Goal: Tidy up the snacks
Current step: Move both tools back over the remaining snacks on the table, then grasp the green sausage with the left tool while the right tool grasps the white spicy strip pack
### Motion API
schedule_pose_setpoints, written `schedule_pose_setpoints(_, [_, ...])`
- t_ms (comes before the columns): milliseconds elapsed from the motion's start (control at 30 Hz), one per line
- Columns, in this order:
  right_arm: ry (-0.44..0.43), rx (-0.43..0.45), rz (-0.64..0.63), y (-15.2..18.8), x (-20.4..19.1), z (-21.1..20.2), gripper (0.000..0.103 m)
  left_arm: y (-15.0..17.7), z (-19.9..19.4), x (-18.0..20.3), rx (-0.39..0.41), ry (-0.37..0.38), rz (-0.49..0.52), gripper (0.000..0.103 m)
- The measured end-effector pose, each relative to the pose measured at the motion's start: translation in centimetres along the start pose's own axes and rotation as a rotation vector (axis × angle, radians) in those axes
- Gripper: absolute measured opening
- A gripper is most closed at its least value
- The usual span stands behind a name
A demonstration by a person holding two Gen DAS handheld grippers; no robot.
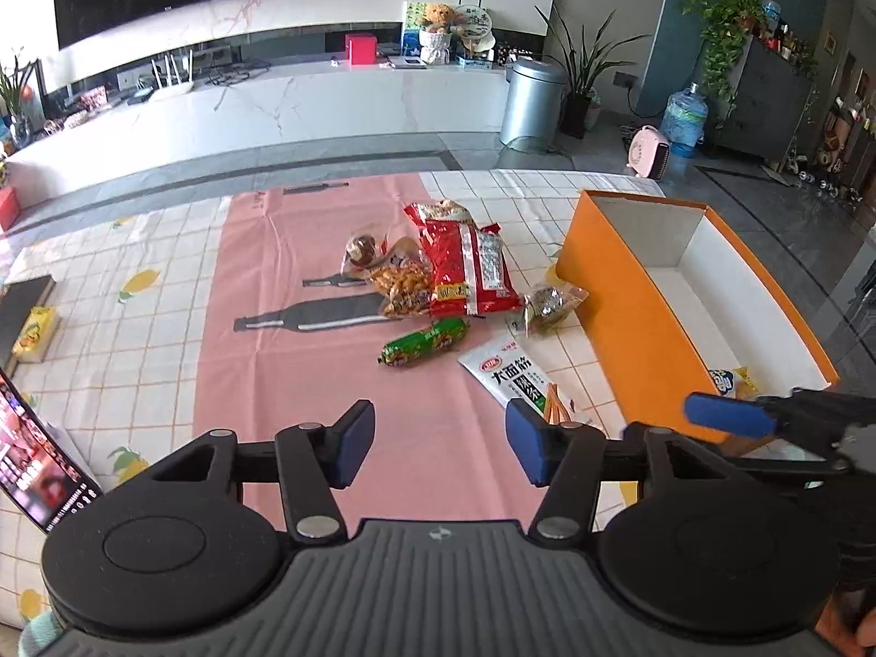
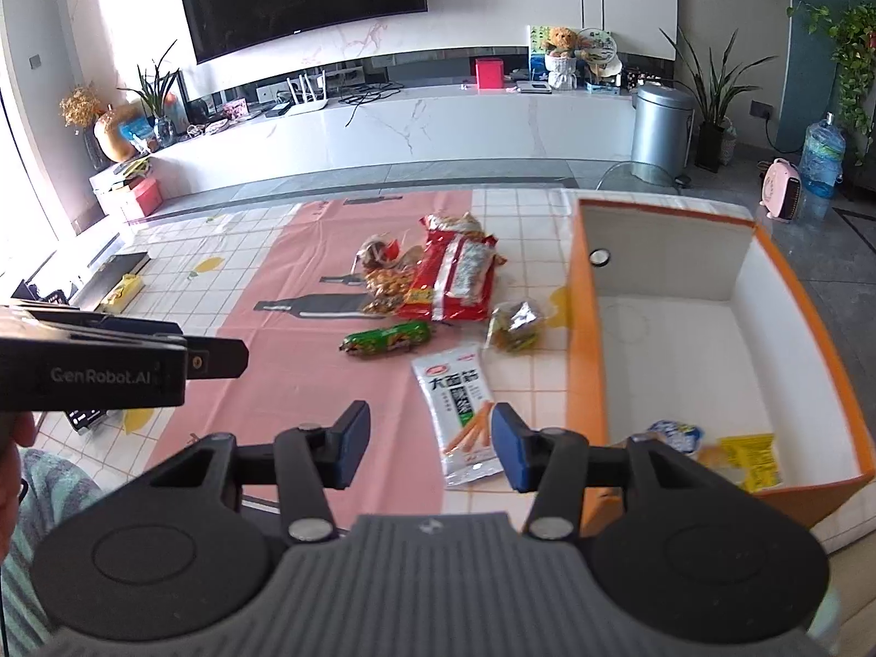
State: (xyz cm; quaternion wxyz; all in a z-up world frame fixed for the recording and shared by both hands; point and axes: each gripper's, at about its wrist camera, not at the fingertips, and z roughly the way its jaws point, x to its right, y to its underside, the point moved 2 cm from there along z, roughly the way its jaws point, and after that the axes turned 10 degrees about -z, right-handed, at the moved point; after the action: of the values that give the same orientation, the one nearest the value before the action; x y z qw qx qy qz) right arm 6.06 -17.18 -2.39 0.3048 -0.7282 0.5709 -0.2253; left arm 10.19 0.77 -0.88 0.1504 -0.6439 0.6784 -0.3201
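Loose snacks lie on the pink mat [image 1: 274, 328]: a red packet [image 1: 471, 268] [image 2: 454, 274], an orange nut bag [image 1: 402, 287], a green tube-shaped packet [image 1: 424, 342] [image 2: 386, 340], a clear pouch [image 1: 550, 301] [image 2: 514, 323] and a white packet [image 1: 514, 378] [image 2: 460, 410]. To their right stands the orange box [image 1: 629, 317] [image 2: 586, 328], with a yellow packet [image 2: 750, 457] and a blue-white one [image 2: 676, 435] in its near end. My left gripper [image 1: 441, 443] hangs open and empty over the mat. My right gripper [image 2: 430, 443] is open and empty, and the white packet's near end sits by its right finger.
A lit phone [image 1: 38, 471] leans at the table's left edge. A yellow tissue pack [image 1: 35, 331] and a dark box [image 1: 22, 295] lie further back on the left. The table's far edge runs just past the snacks, with floor and a white TV bench beyond.
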Motion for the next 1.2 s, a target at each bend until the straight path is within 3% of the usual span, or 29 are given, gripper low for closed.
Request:
schedule_pose_setpoints(133, [-0.006, -0.019, 0.011, 0.6, -0.5, 2.4, 0.051, 0.2, 1.1, -0.9, -0.025, 0.016, 0.010, 0.065])
schedule_pose_setpoints(267, [0.008, -0.041, 0.004, 0.5, -0.4, 4.6, 0.052, 0.1, 2.7, -0.9, -0.032, -0.002, 0.085, 0.065])
schedule_pose_setpoints(400, [0.001, -0.087, -0.005, 0.2, -0.1, 7.4, 0.053, -0.4, 4.9, -0.9, -0.063, -0.007, 0.140, 0.071])
schedule_pose_setpoints(500, [0.006, -0.116, -0.029, -0.1, 0.0, 9.6, 0.064, -0.9, 6.5, -1.0, -0.087, -0.006, 0.184, 0.071])
schedule_pose_setpoints(733, [0.012, -0.178, -0.052, -0.2, 0.6, 14.2, 0.064, -1.1, 11.5, -1.7, -0.144, -0.010, 0.248, 0.071])
schedule_pose_setpoints(1200, [0.023, -0.192, -0.015, 0.3, 2.6, 18.5, 0.064, -2.0, 18.7, -1.5, -0.132, 0.003, 0.422, 0.071])
